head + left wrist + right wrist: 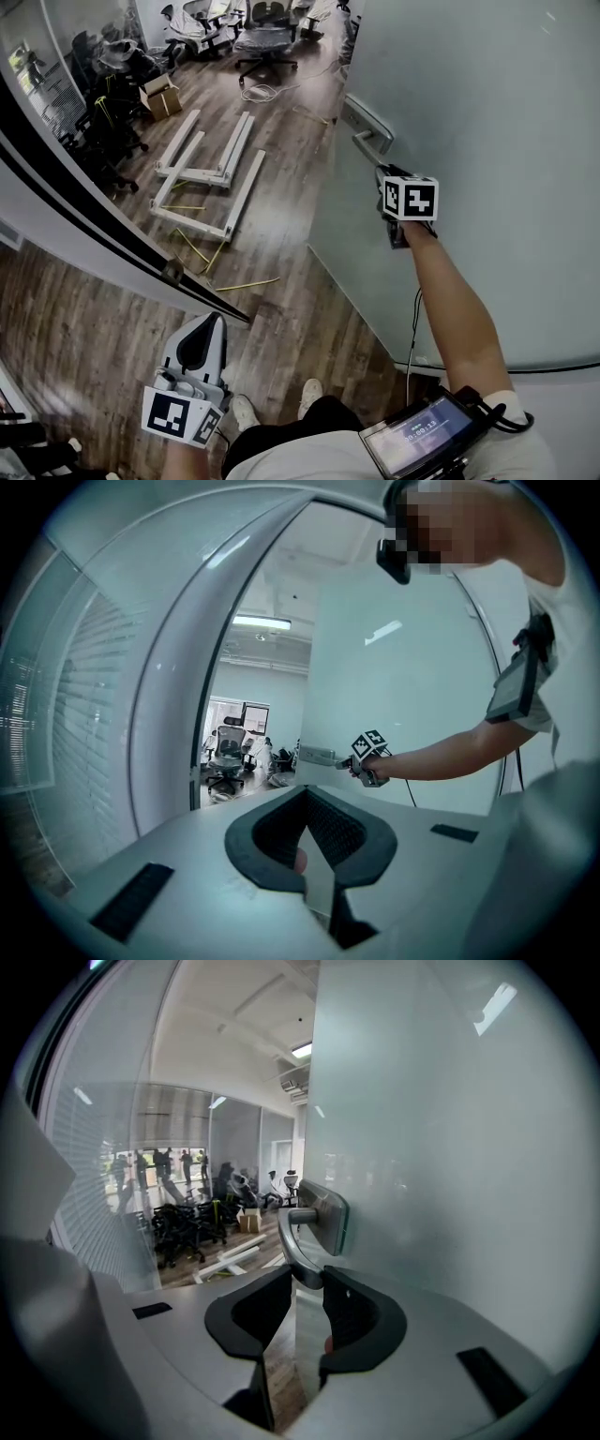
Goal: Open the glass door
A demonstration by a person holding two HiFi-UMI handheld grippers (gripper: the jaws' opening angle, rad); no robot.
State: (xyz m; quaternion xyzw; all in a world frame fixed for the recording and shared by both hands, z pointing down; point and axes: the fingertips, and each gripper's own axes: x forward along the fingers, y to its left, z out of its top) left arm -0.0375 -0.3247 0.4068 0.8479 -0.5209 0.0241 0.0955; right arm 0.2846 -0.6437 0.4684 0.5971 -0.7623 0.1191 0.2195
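The frosted glass door (487, 141) stands ajar on the right of the head view. Its metal handle (367, 131) has a lever that curves down. My right gripper (382, 172) is shut on the lever's end, and in the right gripper view the lever (298, 1237) sits pinched at the right gripper (307, 1281), between its two dark pads. My left gripper (210, 321) hangs low at the left, away from the door, shut with nothing in it. The left gripper view shows the left gripper (307, 790) with its tips meeting, and beyond it the right gripper (361, 764) on the handle (317, 756).
A curved glass wall and its dark door frame (94, 234) run along the left. Through the doorway, white wooden frames (211, 164) lie on the wood floor, with a cardboard box (161, 97) and office chairs (262, 37) farther in. The person's shoes (246, 411) show below.
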